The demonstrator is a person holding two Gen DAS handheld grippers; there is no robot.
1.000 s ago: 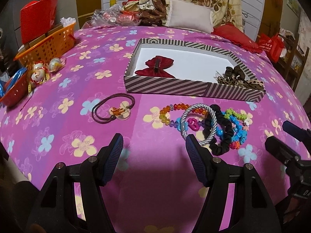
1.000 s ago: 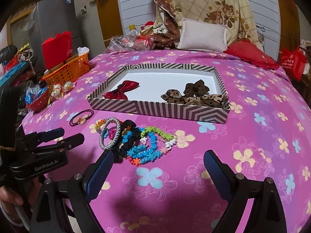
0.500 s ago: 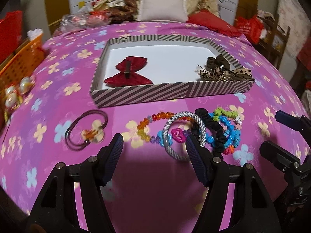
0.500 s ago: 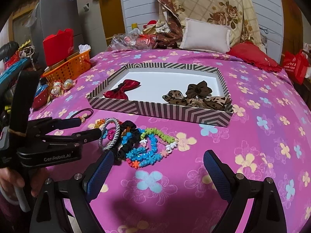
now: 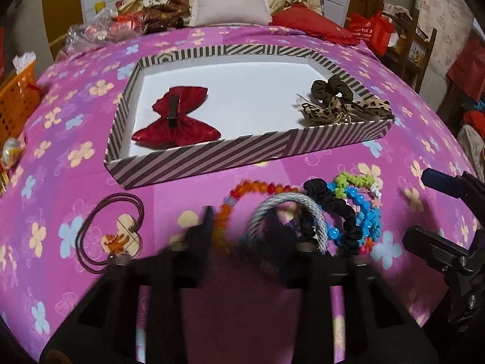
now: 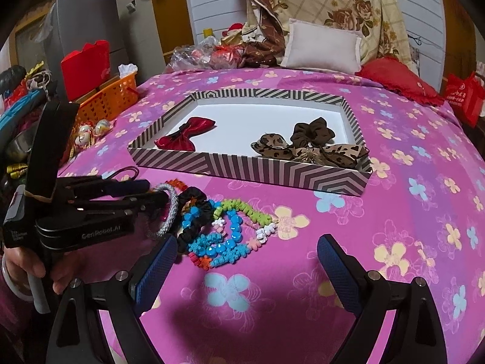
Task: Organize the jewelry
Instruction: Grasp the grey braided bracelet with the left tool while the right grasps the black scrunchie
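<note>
Far left on the bed: brown hair tie [image 5: 109, 233] with flower charm. Left gripper [image 5: 239, 221], fingers blurred but apart, straddling orange bead bracelet [image 5: 260, 188] and grey braided bangle [image 5: 288, 215]. Black scrunchie [image 6: 194, 216] and blue/green bracelets [image 6: 230, 236] sit just right. Right gripper [image 6: 247, 257] fingers wide apart, holding nothing. Striped tray [image 6: 257, 172] beyond holds red bow [image 6: 186, 138] and leopard scrunchies [image 6: 309, 144].
</note>
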